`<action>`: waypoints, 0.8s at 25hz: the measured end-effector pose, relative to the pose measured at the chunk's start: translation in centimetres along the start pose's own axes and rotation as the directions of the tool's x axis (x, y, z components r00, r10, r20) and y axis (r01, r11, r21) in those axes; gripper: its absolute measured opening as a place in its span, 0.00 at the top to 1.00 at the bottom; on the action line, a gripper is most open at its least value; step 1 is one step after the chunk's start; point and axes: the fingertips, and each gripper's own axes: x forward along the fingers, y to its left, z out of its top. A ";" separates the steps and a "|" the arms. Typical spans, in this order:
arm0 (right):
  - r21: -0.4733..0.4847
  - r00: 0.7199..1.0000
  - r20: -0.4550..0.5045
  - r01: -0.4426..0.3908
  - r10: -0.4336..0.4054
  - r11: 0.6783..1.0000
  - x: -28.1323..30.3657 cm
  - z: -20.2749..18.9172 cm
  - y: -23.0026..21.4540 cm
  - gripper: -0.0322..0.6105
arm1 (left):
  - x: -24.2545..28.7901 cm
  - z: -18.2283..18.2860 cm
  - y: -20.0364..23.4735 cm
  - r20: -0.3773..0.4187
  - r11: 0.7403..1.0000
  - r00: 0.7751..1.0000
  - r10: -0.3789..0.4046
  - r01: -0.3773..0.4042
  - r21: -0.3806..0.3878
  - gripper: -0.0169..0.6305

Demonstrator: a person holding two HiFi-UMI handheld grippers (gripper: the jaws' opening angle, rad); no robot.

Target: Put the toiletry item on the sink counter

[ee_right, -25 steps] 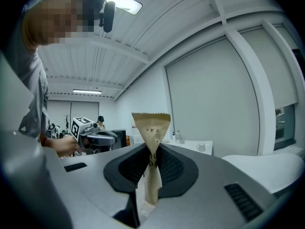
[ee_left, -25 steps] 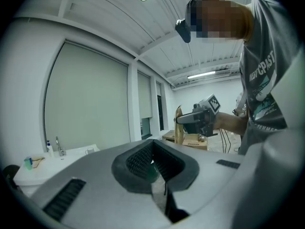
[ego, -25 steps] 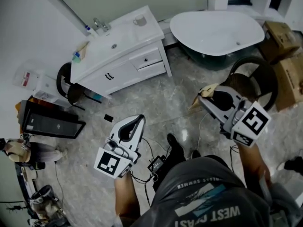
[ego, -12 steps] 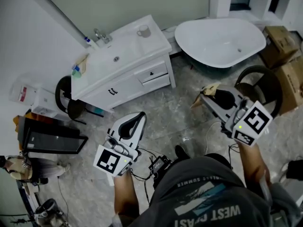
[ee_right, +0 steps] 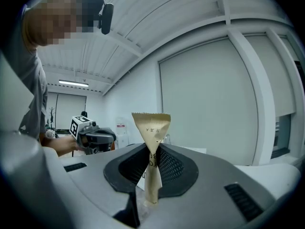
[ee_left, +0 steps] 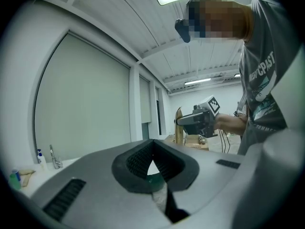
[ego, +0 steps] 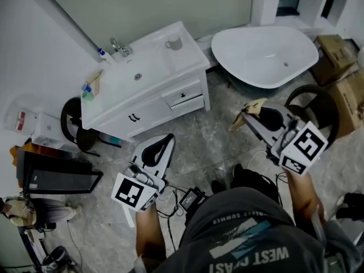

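Sink counter (ego: 153, 67) drew closer; sachet (ee_right: 151, 128) clamped in right hand-held gripper (ego: 244, 115)

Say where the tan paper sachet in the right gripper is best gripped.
Tan paper sachet: take the narrow waist below the flared serrated top, with the pads coming onto its two flat faces, as the right gripper is shut on it. It's thin and flat; edge-on pads would likely buckle it.

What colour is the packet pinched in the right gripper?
Tan kraft brown with small dark print. The flat paper packet shows best in the right gripper view.
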 end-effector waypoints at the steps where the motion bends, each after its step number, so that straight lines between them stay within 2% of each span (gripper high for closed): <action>1: 0.002 1.000 -0.001 0.002 -0.002 1.000 0.4 -0.1 -0.5 0.84 | 0.4 -0.1 0.4 -0.003 1.000 1.000 -0.002 0.002 -0.001 0.97; 4: 0.012 1.000 0.000 -0.004 0.004 1.000 2.2 -0.4 -2.5 0.84 | 1.6 -0.6 2.1 -0.007 1.000 1.000 0.005 -0.005 -0.002 0.97; 10: 0.027 0.998 0.000 -0.057 0.057 0.998 6.7 -0.2 -7.3 0.84 | 4.6 -1.3 6.6 -0.043 0.997 0.997 0.068 -0.070 -0.028 0.97; 20: 0.040 0.987 -0.017 -0.159 0.160 0.986 14.0 0.2 -17.0 0.84 | 13.3 -1.8 13.6 -0.062 0.987 0.986 0.153 -0.156 -0.042 0.97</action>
